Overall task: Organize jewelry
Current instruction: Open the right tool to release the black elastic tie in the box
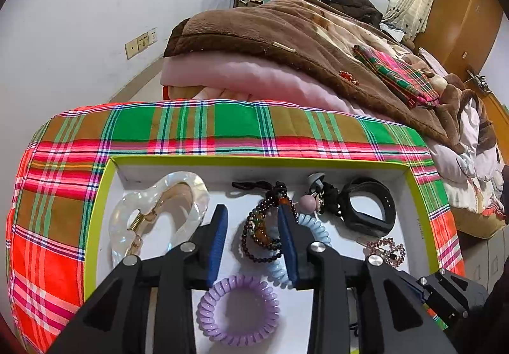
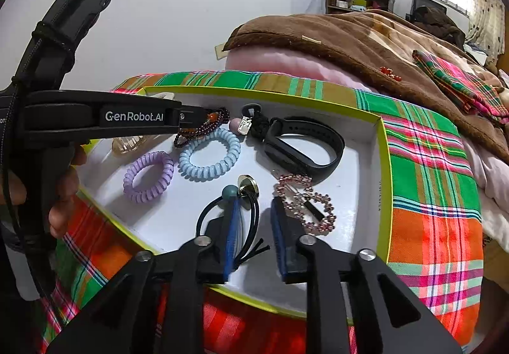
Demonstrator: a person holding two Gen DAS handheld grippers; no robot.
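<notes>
Here, in the left wrist view, a yellow-rimmed box [image 1: 98, 195] is seen holding a clear hair claw [image 1: 152, 214], a lilac coil tie [image 1: 238, 309] and a bead bracelet [image 1: 261, 226], which lies between the parted jaws of the left gripper [image 1: 254, 223]. In the right wrist view, a black hair tie [image 2: 248, 211] is seen near the box's near edge, between the open jaws of the right gripper [image 2: 253, 211], ungripped.

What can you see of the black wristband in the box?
The black wristband is a matte, rubbery-looking loop, closed into a ring with a thicker, flat tracker-like section along its near side. It lies on the white floor of the yellow-rimmed box, near the far right corner. A black knotted hair tie touches its left end. Neither claw touches it.
</notes>
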